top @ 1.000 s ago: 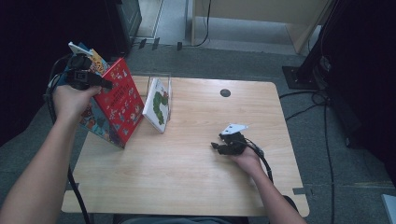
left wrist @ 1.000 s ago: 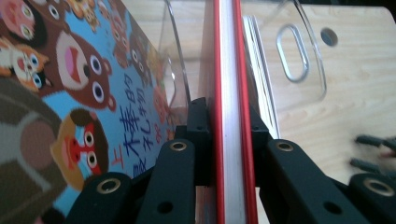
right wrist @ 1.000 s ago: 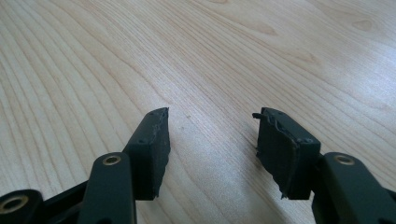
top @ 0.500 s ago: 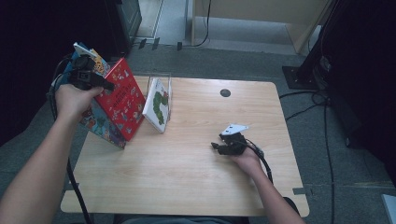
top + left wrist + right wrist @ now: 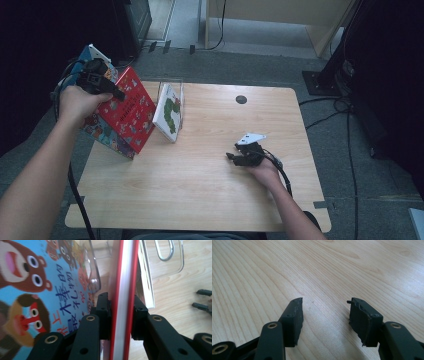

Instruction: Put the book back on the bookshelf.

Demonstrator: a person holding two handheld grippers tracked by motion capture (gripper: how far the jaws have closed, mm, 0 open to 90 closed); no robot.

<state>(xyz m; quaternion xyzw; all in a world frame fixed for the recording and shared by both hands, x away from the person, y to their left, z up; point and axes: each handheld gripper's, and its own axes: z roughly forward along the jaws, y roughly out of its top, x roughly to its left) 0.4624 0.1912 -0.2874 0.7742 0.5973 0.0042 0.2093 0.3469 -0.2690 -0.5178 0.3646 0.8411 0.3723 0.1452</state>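
A red picture book (image 5: 125,115) stands tilted at the table's left edge, leaning against a blue picture book (image 5: 95,127) behind it. My left gripper (image 5: 120,94) grips the red book's top edge. In the left gripper view the red book (image 5: 122,302) sits between both pads, which touch its covers, beside the blue book (image 5: 37,290). Those jaws have just been opening a little with the book still between them. My right gripper (image 5: 231,157) rests on the table at mid right, open, and the right gripper (image 5: 324,315) has bare wood between its jaws.
A white book with a green caterpillar (image 5: 170,112) stands in a clear acrylic holder (image 5: 170,85) right of the red book. The wooden table (image 5: 200,190) has a round cable hole (image 5: 241,99) near its far edge. Cables and dark furniture surround the table.
My left hand has crept slightly up and right along the red book's top, and the book has shifted a little with it. The right hand has stayed put.
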